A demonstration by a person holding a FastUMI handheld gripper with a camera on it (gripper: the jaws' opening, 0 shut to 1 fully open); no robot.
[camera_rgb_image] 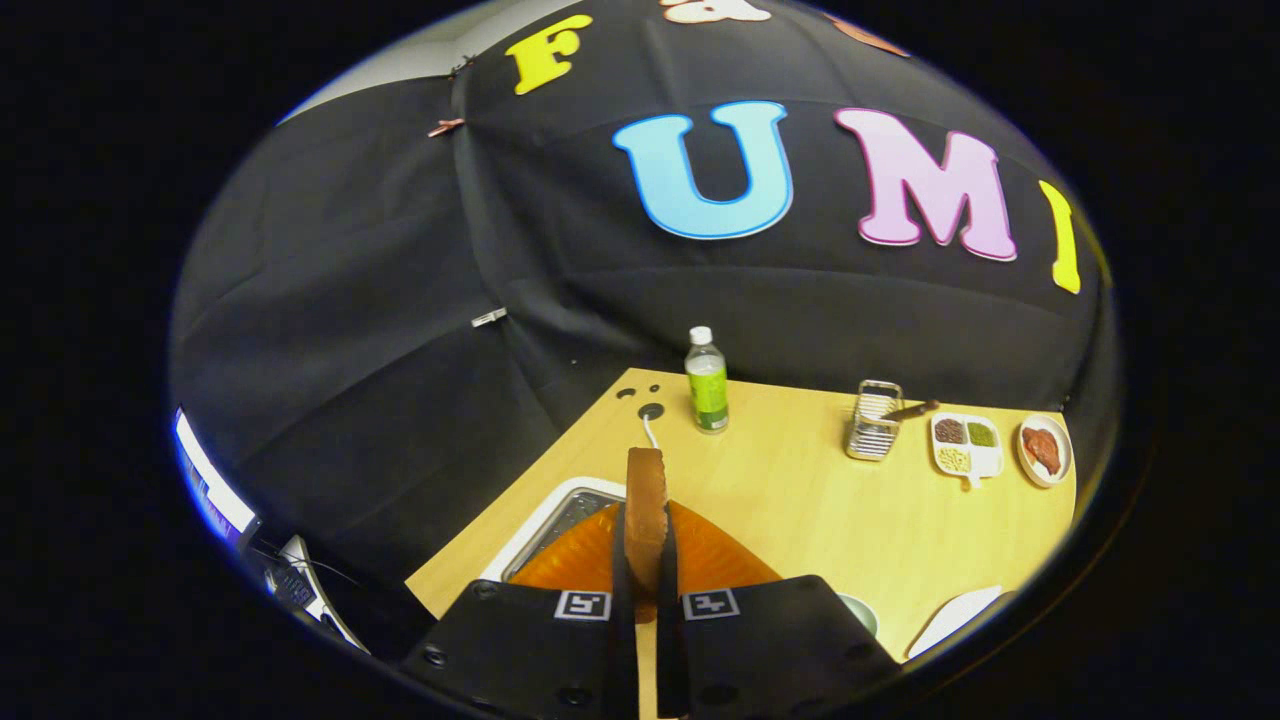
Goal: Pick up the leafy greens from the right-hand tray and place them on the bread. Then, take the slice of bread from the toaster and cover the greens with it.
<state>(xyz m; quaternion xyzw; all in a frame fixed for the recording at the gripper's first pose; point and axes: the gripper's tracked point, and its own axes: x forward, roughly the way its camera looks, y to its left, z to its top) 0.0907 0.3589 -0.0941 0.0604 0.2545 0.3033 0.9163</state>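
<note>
My gripper [645, 590] has its fingers closed on the slice of bread [645, 500], held on edge above the toaster [600, 555], so I should carry it level and lower it flat over the greens.

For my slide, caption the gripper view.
Fingers clamp an upright bread slice above the toaster.

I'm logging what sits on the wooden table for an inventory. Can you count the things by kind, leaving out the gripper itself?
Bottles: 1, green-labelled bottle
Bread slices: 1, slice of bread clamped edge-on between the gripper fingers
Toasters: 1, toaster under the slice
Wire racks: 1, rack
Dishes with food: 2, divided dish, plate
Total: 6
</note>
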